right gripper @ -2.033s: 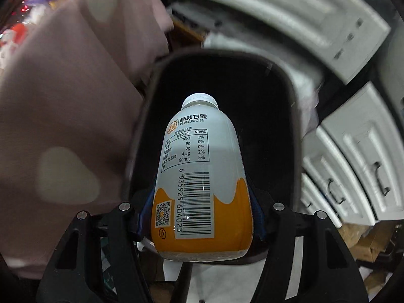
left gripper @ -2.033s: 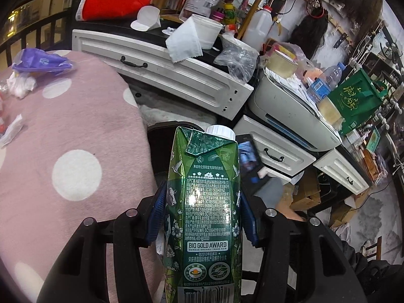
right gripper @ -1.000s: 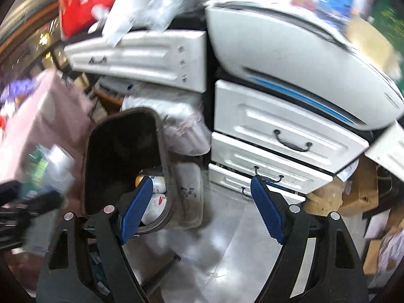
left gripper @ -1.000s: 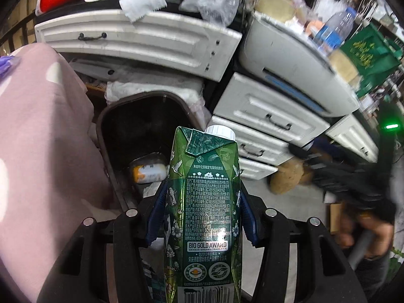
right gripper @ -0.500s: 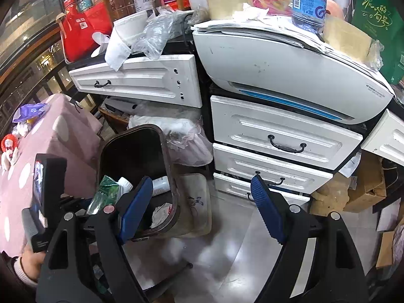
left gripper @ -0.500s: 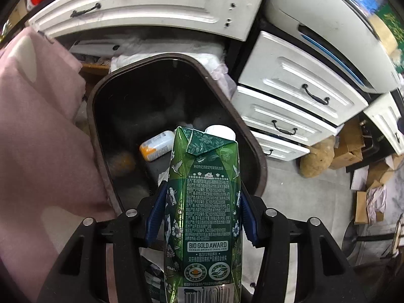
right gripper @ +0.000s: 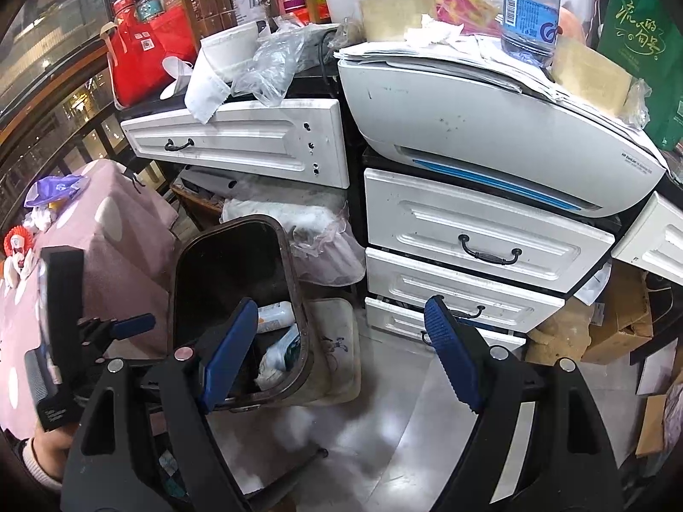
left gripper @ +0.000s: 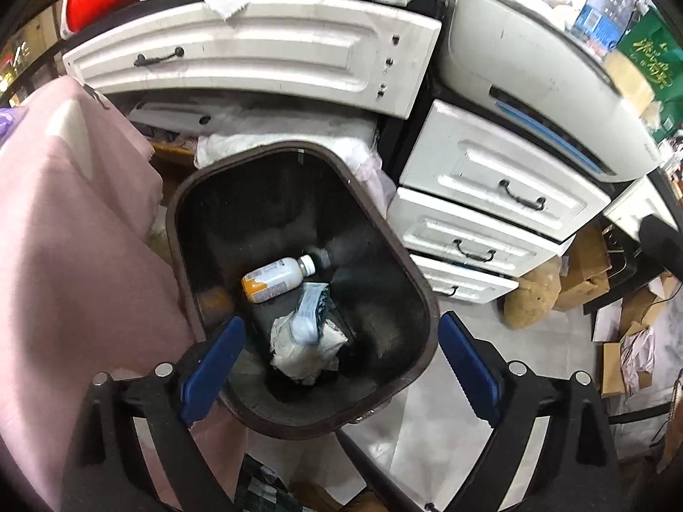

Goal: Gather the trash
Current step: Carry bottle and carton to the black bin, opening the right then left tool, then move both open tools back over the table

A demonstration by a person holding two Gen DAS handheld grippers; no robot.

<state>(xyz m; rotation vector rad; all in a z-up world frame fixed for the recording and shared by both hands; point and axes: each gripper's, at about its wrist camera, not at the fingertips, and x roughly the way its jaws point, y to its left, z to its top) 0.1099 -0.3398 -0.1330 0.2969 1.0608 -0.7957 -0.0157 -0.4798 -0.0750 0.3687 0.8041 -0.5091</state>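
Note:
A dark brown trash bin (left gripper: 420, 298) stands on the floor beside the pink dotted tablecloth (left gripper: 64, 234). Inside it lie a white and orange bottle (left gripper: 277, 277), the green carton (left gripper: 313, 309) and crumpled white paper (left gripper: 299, 350). My left gripper (left gripper: 337, 356) is open and empty right above the bin. My right gripper (right gripper: 341, 354) is open and empty, further back, to the right of the bin (right gripper: 299, 298). The left gripper (right gripper: 128, 324) also shows at the left in the right wrist view.
White drawers (left gripper: 491, 179) and a white printer (right gripper: 491, 128) stand behind and to the right of the bin. Clutter covers their tops. More trash, a purple bag (right gripper: 55, 187), lies on the tablecloth. Cardboard boxes (left gripper: 589, 273) sit on the floor at right.
My left gripper has opened and the green carton has dropped into the bin. My right gripper has stayed open and drawn slightly back.

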